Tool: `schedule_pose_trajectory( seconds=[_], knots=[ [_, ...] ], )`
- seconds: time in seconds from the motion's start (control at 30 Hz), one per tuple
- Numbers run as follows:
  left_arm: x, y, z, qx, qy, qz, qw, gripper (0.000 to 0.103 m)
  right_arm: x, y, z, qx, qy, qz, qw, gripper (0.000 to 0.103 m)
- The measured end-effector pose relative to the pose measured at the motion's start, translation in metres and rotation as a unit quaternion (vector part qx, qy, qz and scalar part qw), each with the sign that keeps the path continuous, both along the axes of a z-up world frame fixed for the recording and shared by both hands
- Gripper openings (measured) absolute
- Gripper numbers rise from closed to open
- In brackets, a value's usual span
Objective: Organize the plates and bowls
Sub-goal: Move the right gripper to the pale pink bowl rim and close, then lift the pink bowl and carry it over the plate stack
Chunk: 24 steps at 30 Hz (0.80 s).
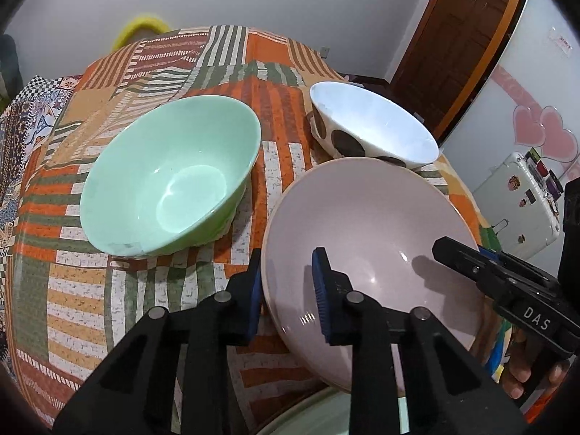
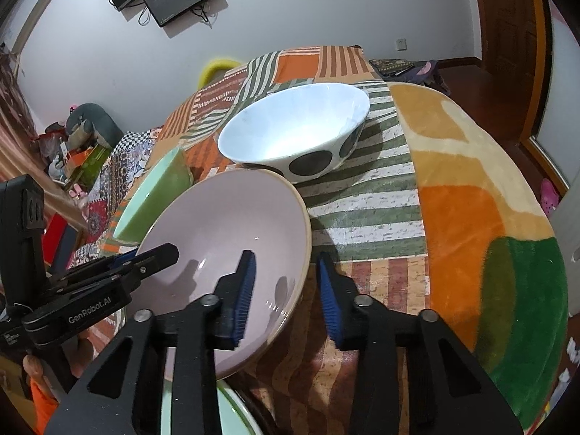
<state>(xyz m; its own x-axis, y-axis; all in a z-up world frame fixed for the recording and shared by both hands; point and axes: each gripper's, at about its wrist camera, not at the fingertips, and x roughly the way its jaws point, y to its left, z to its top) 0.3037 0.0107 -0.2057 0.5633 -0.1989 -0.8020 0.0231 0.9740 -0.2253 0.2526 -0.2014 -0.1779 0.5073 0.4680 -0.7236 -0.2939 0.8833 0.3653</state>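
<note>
Left wrist view: the left gripper points steeply down with the near-left rim of the pink bowl between its jaws, one blue pad outside the wall and the other inside the bowl. The outer pad sits right at the wall, but the inner one looks a bit off it, so I honestly can't tell if it's clamped or just straddling. Ahead and left of the claw is the mint green bowl, close to the pink one but with a strip of striped tablecloth between them. Ahead and right, the spotted white bowl sits just behind the pink rim. There's plenty of bare cloth off to the left. The right gripper comes in from the right over the pink bowl's far side, with a hand under it. A pale dish peeks out below the claw.

Right wrist view: the right gripper is angled down too, with the pink bowl's right rim between its jaws, inner pad over the bowl and outer pad over the cloth. Same story: I can't tell if it's biting. The spotted bowl is straight ahead and the green bowl is ahead-left, behind the pink one. To the right is open cloth, then a fuzzy orange and green blanket. The left gripper reaches in from the left.
</note>
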Motion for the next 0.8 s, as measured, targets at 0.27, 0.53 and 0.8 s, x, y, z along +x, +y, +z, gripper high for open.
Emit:
schedule_pose_trajectory(
  seconds=[0.27, 0.53, 0.8],
  knots=[
    [-0.001, 0.002, 0.002, 0.001, 0.003, 0.002, 1.0000, 0.020, 0.000, 0.001, 0.002, -0.013, -0.003, -0.004, 1.000, 0.018],
    [-0.008, 0.002, 0.008, -0.002, 0.004, 0.002, 1.0000, 0.020, -0.001, 0.000, 0.006, -0.010, 0.005, -0.009, 1.000, 0.018],
    [-0.022, 0.002, 0.019, -0.006, 0.000, 0.004, 1.0000, 0.020, -0.008, 0.000, 0.014, -0.010, -0.001, -0.008, 1.000, 0.018]
  ],
)
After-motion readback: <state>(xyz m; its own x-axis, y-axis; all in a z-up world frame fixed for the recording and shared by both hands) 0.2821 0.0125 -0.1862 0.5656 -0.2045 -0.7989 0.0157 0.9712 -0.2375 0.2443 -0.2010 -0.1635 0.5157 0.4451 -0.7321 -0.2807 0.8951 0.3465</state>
